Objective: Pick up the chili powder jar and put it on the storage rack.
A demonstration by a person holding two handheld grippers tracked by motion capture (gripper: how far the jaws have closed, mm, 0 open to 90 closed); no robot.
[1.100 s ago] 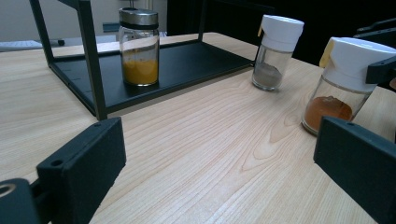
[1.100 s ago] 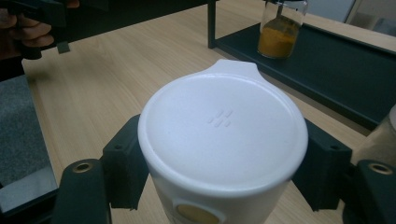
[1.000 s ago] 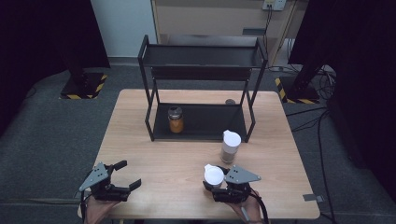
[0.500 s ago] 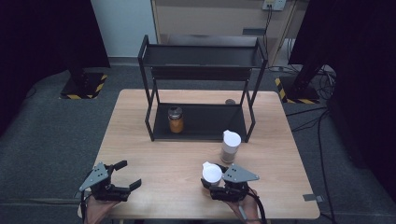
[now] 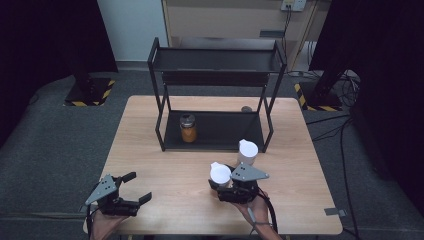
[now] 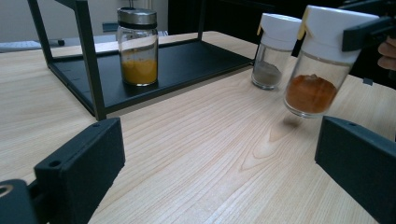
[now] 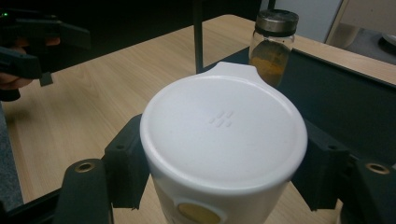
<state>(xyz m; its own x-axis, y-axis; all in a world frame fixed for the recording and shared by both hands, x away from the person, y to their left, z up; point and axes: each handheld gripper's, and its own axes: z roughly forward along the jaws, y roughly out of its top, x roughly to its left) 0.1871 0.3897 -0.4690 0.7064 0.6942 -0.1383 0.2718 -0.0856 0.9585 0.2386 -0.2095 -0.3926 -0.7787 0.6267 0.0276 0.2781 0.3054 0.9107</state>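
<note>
Both jaws of right claw (image 5: 221, 186) clamped on white-lid jar (image 5: 220, 173); left claw (image 5: 134, 188) wide open.

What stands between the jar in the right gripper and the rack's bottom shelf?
The other white-capped jar stands on the table just before the shelf's front edge, toward its right end. The held jar, clamped in the right gripper, has bare table ahead left of it.

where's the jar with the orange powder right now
The orange-powder jar is clamped in the right gripper, lifted just off the table near its front edge, in front of the grey-powder jar by the rack's right leg.
</note>
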